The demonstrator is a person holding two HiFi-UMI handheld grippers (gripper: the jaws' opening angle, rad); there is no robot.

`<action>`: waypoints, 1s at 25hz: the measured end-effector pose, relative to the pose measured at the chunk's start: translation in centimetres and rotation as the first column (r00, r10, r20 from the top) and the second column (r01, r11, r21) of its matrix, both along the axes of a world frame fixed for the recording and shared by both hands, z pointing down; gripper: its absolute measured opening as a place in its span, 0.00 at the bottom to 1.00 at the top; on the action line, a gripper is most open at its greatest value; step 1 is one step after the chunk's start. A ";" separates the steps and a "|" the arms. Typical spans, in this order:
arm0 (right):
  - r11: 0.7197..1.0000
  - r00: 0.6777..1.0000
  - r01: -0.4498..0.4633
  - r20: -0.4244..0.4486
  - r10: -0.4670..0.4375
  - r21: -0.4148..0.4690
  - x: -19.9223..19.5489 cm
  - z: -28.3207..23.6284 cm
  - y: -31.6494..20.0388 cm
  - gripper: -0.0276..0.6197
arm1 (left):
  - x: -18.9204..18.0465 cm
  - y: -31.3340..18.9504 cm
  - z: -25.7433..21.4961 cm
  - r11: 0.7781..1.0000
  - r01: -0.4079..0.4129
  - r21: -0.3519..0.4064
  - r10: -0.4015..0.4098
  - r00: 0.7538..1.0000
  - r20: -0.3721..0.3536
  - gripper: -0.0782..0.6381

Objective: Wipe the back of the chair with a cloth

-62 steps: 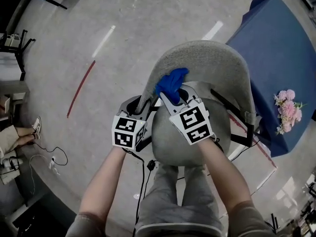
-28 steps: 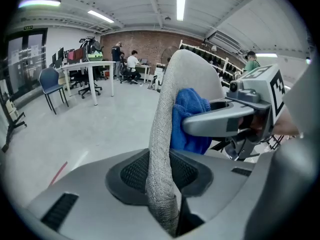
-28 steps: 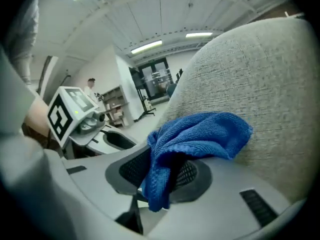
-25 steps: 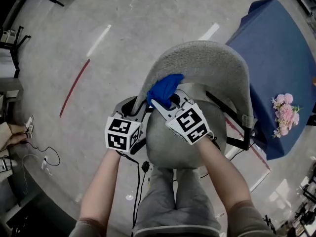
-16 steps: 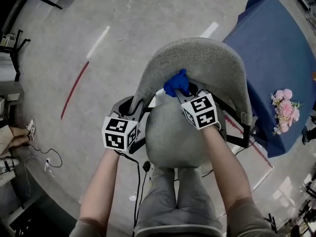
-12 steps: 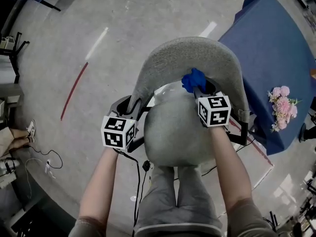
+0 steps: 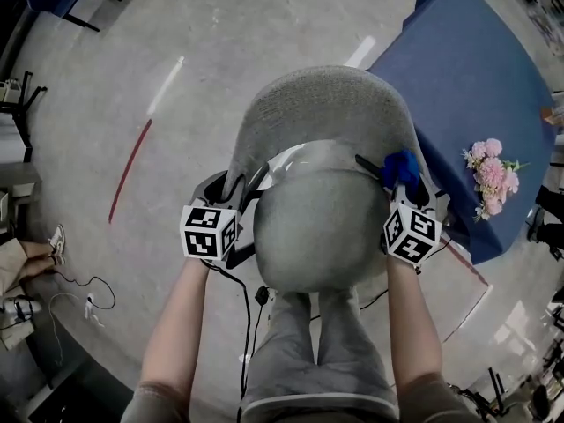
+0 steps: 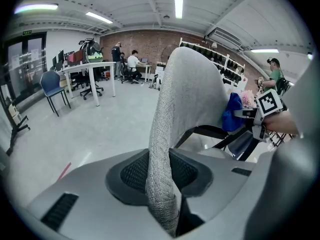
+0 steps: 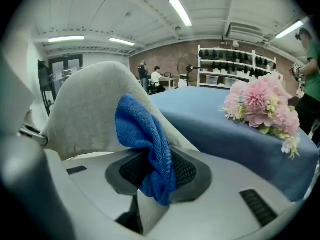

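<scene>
Head view: my left gripper (image 7: 227, 190) is clamped on the left edge of the grey chair back (image 7: 326, 104). My right gripper (image 7: 403, 183) sits at the back's right edge, with the blue cloth (image 7: 401, 166) bunched at its tip. The rounded seat (image 7: 322, 227) lies between the two grippers. A blue-covered table (image 7: 458, 69) stands just beside the chair on the right. Pink flowers (image 7: 486, 170) lie near the table's edge closest to me.

Left gripper view: both pads press on the fabric edge of the chair back, one on each face. The cloth shows at the far edge of the back.

Right gripper view: the jaws pinch the cloth, which hangs folded between the pads. It appears to rest against the back's right edge, though the lens distortion leaves the contact uncertain.
</scene>
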State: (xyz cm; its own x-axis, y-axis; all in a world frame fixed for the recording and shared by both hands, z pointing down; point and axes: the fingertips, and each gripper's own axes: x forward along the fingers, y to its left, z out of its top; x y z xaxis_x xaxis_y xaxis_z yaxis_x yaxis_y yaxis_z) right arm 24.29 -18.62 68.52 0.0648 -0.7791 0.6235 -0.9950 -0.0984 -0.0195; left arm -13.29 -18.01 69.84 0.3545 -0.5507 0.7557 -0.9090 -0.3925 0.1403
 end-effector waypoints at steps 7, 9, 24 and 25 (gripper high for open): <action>0.998 0.997 0.064 0.031 -0.064 0.015 -5.7 1.9 -5.3 0.23 | 0.5 -0.2 0.3 1.000 0.019 0.002 -0.019 1.000 -0.019 0.28; 0.991 0.990 0.133 0.039 -0.134 0.013 -9.0 2.1 -6.7 0.23 | 0.8 -0.2 0.3 1.000 0.009 0.001 -0.009 1.000 -0.017 0.28; 0.655 0.626 0.755 0.255 -0.737 0.039 -33.5 1.1 3.5 0.23 | -2.5 3.5 -2.0 0.984 0.174 -0.026 -0.176 0.977 -0.119 0.30; 0.657 0.623 0.753 0.270 -0.734 0.050 -33.4 0.2 3.8 0.23 | -2.9 3.8 -2.4 0.983 0.184 -0.025 -0.186 0.976 -0.116 0.28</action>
State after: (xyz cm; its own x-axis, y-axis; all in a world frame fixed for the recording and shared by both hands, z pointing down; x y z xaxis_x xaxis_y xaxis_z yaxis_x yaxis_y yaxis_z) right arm -9.10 -14.78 68.69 -0.6794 -0.4520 0.5781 -0.6896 0.6626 -0.2923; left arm -16.24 -14.16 67.47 0.3344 -0.6044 0.7231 -0.9424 -0.2165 0.2549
